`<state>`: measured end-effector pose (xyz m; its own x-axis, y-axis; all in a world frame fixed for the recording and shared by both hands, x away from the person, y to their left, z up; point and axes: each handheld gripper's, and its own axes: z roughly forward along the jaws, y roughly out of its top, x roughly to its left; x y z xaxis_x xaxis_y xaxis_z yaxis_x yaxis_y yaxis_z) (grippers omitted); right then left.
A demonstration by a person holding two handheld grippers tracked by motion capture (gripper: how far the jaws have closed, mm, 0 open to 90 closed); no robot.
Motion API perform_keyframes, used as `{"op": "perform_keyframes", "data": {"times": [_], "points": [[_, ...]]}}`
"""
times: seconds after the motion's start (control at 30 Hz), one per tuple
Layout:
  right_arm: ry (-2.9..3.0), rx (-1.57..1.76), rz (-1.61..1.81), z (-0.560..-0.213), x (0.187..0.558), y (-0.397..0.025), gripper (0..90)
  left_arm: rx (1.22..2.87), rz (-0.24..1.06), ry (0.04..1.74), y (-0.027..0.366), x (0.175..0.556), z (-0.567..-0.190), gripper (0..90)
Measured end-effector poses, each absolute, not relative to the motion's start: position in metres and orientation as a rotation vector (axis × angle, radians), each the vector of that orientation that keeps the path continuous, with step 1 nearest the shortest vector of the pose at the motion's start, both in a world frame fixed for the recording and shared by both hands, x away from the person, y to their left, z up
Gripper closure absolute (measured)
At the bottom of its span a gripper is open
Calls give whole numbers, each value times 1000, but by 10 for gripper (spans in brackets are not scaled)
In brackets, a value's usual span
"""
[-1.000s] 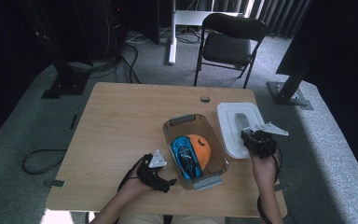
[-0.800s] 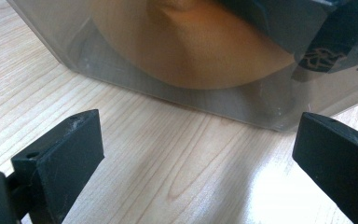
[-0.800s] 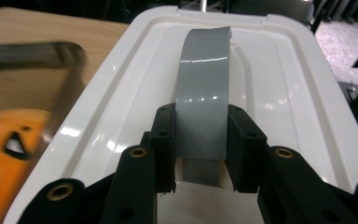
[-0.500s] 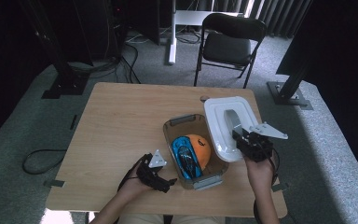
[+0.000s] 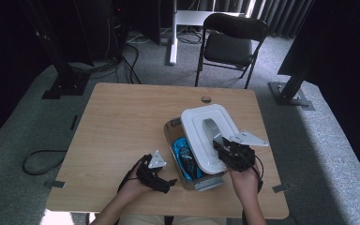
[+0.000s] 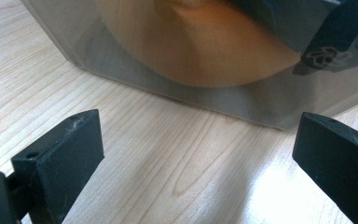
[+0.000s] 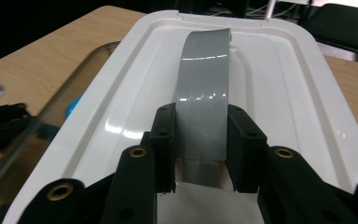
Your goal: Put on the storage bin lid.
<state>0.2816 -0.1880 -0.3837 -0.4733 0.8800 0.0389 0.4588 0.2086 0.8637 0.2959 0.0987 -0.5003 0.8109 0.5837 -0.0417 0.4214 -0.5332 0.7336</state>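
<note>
The white lid (image 5: 205,133) is a rounded rectangle of glossy plastic with a raised rim and a grey arched handle (image 7: 202,93) running down its middle. It sits tilted over the clear storage box (image 5: 183,174), covering that box's far and right part and leaving the near left part open. In the right tool's view the right tool (image 7: 200,135) has its two black jaws closed on the near end of the handle, one on each side of the grey strip, so the lid is held by its handle; in the high view this tool (image 5: 226,151) lies at the lid's near right edge, with the person's right hand (image 5: 244,182) behind it. Inside the box, in the part that the lid does not cover, lies a blue thing with dark cords (image 5: 186,157); what it is cannot be told. Through the clear wall in the left tool's view an orange rounded thing (image 6: 200,44) shows inside the box. The left tool (image 5: 161,180) rests low over the wooden table (image 5: 117,122) just left of the box, its jaws spread wide and empty, pointed at the box wall (image 6: 98,51) without touching it. Beyond the table, behind the box, stands a black folding chair (image 5: 229,40) on grey carpet.
</note>
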Motion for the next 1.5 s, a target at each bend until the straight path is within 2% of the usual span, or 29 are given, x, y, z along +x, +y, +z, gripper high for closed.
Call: {"op": "perform_keyframes", "data": {"times": [0.77, 1.27, 1.37, 1.5], "points": [[2114, 1177, 1184, -400, 269, -141, 673, 2216, 284, 740, 103, 294, -500, 25], [2130, 1199, 1190, -406, 269, -139, 665, 2213, 287, 742, 104, 294, -499, 25], [2149, 1191, 1226, -405, 270, -141, 506, 2209, 285, 746, 105, 294, -499, 25], [2132, 1177, 1251, -403, 269, -144, 386, 2207, 288, 752, 105, 295, -498, 25]]}}
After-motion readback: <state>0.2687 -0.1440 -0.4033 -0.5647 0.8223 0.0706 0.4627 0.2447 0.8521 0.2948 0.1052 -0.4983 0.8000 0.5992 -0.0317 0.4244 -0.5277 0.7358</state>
